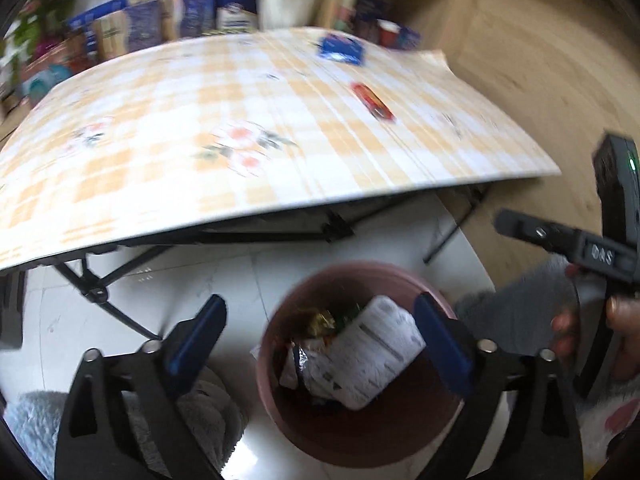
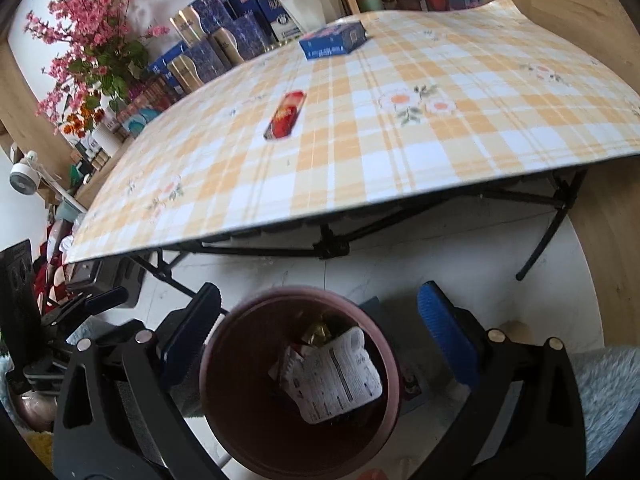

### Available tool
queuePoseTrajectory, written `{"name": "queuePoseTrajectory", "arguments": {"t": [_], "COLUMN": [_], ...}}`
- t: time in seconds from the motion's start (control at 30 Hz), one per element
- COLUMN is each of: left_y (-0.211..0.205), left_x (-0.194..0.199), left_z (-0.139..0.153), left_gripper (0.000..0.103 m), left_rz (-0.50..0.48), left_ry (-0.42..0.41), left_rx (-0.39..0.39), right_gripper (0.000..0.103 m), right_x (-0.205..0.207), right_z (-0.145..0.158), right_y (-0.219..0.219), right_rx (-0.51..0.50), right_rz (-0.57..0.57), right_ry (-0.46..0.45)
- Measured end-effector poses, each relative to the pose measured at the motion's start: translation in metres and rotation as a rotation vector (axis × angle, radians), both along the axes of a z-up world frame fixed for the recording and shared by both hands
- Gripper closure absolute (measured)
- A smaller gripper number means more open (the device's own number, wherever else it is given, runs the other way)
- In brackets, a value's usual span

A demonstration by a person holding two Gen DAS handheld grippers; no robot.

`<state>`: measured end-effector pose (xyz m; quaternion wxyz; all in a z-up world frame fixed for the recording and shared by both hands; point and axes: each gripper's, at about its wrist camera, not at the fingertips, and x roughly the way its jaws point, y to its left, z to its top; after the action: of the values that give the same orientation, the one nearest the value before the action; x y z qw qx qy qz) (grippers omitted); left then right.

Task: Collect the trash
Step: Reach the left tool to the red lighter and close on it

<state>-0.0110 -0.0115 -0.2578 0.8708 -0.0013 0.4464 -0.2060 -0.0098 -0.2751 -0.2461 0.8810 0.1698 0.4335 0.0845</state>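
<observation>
A brown round bin [image 1: 352, 432] stands on the white floor in front of the table; it also shows in the right wrist view [image 2: 224, 412]. Inside lie a white printed wrapper [image 1: 376, 356] [image 2: 340, 376] and a gold foil piece [image 1: 318, 318] [image 2: 316, 332]. My left gripper [image 1: 316, 340] is open and empty above the bin. My right gripper [image 2: 320, 328] is open and empty above the bin too, and shows at the right of the left view [image 1: 560, 236]. A red wrapper [image 1: 372, 100] [image 2: 285, 115] and a blue box [image 1: 341, 49] [image 2: 333, 40] lie on the checked tablecloth [image 1: 168, 128] [image 2: 440, 152].
The folding table has black crossed legs [image 2: 332, 246] just behind the bin. Blue boxes [image 2: 208, 44], flower pots [image 2: 304, 4] and pink blossoms [image 2: 88, 36] stand behind the table. Grey fluffy fabric [image 1: 188, 420] lies beside the bin.
</observation>
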Motion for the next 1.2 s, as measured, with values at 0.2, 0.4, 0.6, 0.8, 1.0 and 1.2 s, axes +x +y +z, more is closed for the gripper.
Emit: {"name": "queuePoseTrajectory", "arguments": {"t": [0.2, 0.4, 0.6, 0.8, 1.0, 1.2], "left_y": [0.011, 0.009, 0.008, -0.005, -0.035, -0.069], "left_x": [0.015, 0.028, 0.059, 0.088, 0.117, 0.147], "left_z": [0.012, 0.037, 0.059, 0.07, 0.071, 0.067], "left_gripper": [0.006, 0.006, 0.006, 0.006, 0.006, 0.006], "left_rz": [0.072, 0.096, 0.172, 0.183, 0.161, 0.111], "left_ry": [-0.026, -0.123, -0.125, -0.112, -0.08, -0.054], "left_rx": [-0.006, 0.006, -0.008, -0.024, 0.001, 0.018], "right_gripper": [0.006, 0.006, 0.006, 0.006, 0.006, 0.006], "right_x": [0.005, 0.02, 0.034, 0.049, 0.067, 0.087], "right_z": [0.025, 0.042, 0.059, 0.069, 0.069, 0.06], "right_y": [-0.014, -0.033, -0.046, -0.058, -0.07, -0.084], "right_rx": [0.027, 0.031, -0.047, -0.075, -0.112, -0.15], "right_rz": [-0.004, -0.001, -0.026, -0.052, -0.076, -0.106], "right_ry": [-0.097, -0.105, -0.122, -0.133, -0.127, -0.092]}}
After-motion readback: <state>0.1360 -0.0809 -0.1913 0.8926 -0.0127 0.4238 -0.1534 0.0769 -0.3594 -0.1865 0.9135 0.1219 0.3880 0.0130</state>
